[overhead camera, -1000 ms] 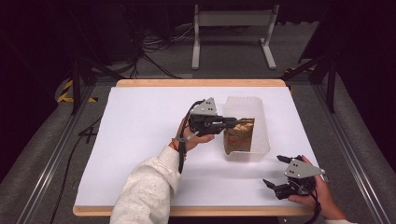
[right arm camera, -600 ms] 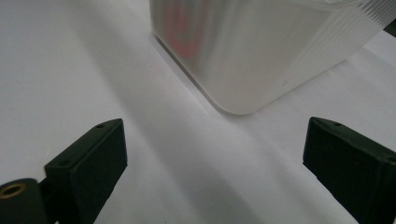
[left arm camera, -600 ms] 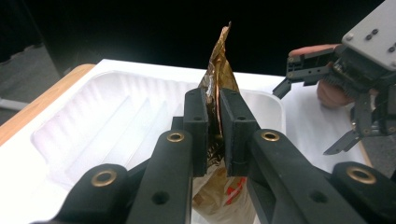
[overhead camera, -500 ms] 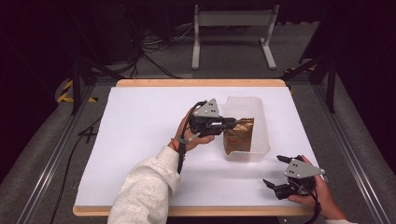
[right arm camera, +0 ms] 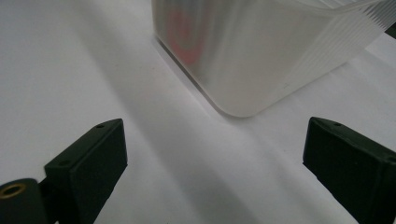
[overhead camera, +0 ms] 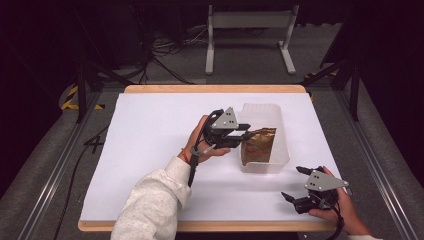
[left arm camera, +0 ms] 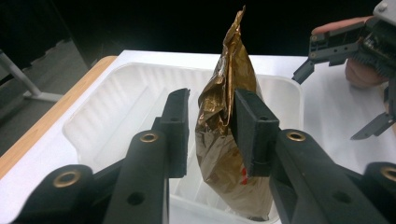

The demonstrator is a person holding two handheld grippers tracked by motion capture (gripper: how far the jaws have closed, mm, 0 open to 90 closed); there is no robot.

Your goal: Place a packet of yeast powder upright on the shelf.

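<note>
The high view looks forward and down over the table (overhead camera: 150, 130); both gripper views sit close, sharing the translucent tub (left arm camera: 116, 98).

The translucent plastic tub (overhead camera: 280, 150) stands right of centre on the white worktop (overhead camera: 150, 130), and the crumpled gold foil bag (left arm camera: 224, 140) rises above its rim, taking up its near half. The left tongs (overhead camera: 246, 134) reach over the tub's left wall, jaws either side of the bag. The worktop's left half lies open. The right tongs (overhead camera: 295, 182), jaws wide, occupy the near right corner, just beside the tub.
</note>
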